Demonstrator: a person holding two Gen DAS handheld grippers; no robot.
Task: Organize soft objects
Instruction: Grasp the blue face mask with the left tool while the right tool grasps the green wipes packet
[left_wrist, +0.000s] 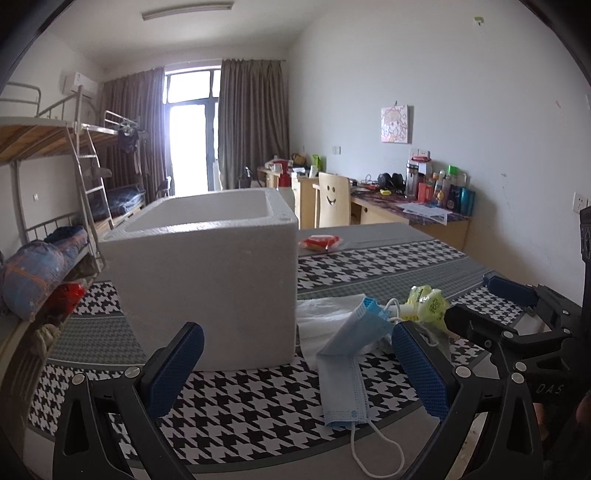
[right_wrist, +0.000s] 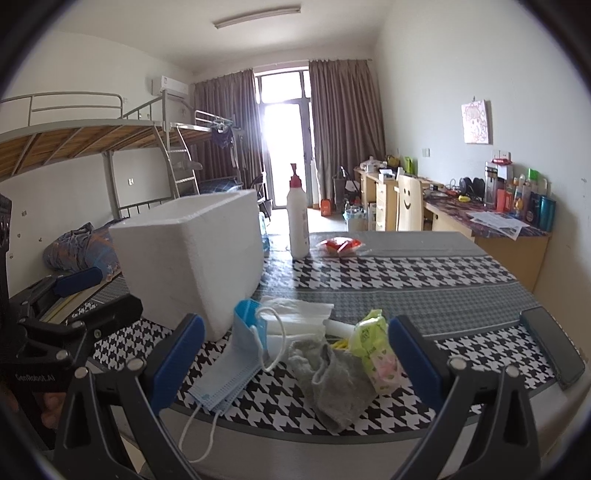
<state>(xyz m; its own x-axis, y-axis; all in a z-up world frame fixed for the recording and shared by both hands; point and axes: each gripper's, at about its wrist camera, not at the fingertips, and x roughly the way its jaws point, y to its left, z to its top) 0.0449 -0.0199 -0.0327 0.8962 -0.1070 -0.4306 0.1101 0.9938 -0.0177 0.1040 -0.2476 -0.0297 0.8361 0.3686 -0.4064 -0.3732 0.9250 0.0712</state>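
A white foam box (left_wrist: 207, 280) stands open-topped on the houndstooth tablecloth; it also shows in the right wrist view (right_wrist: 192, 254). Beside it lies a pile: a blue face mask (left_wrist: 343, 373) (right_wrist: 229, 369), white tissue (left_wrist: 325, 314) (right_wrist: 295, 314), a grey sock (right_wrist: 332, 376) and a yellow-green tissue pack (left_wrist: 428, 306) (right_wrist: 373, 347). My left gripper (left_wrist: 295, 369) is open and empty, just before the box and mask. My right gripper (right_wrist: 295, 362) is open and empty, in front of the pile; it also shows in the left wrist view (left_wrist: 480, 299).
A red snack packet (left_wrist: 321, 243) (right_wrist: 340, 245) lies farther back on the table. A white bottle with a red cap (right_wrist: 298, 218) stands behind the box. A dark phone (right_wrist: 554, 343) lies at the table's right edge. Bunk beds stand left, desks right.
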